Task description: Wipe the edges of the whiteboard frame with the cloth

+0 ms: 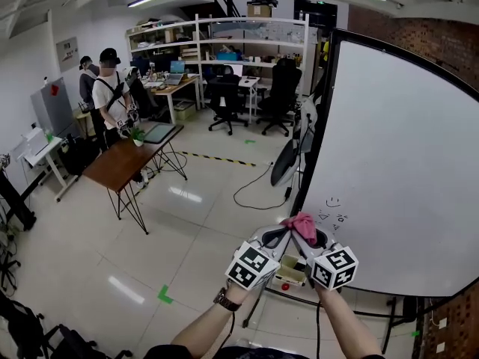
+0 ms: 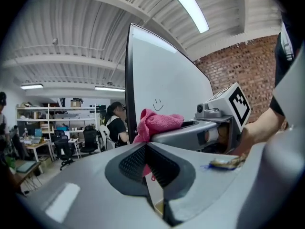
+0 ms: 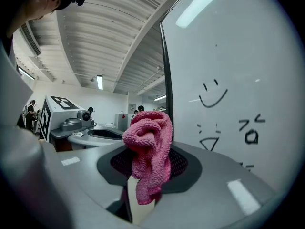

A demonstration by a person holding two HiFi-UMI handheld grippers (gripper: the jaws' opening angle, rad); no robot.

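Cloth (image 3: pixel 148 151), pinched in my right gripper (image 3: pixel 145 171), sits just beside the frame (image 3: pixel 167 70), seemingly not touching it. Left gripper (image 2: pixel 146 151) is closed and empty. Approach step: next I must press the cloth onto the edge.

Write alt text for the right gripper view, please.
The right gripper is shut on a bunched pink cloth, held near the black frame of the whiteboard. A smiley and doodles are drawn on the board; the left gripper shows at left.
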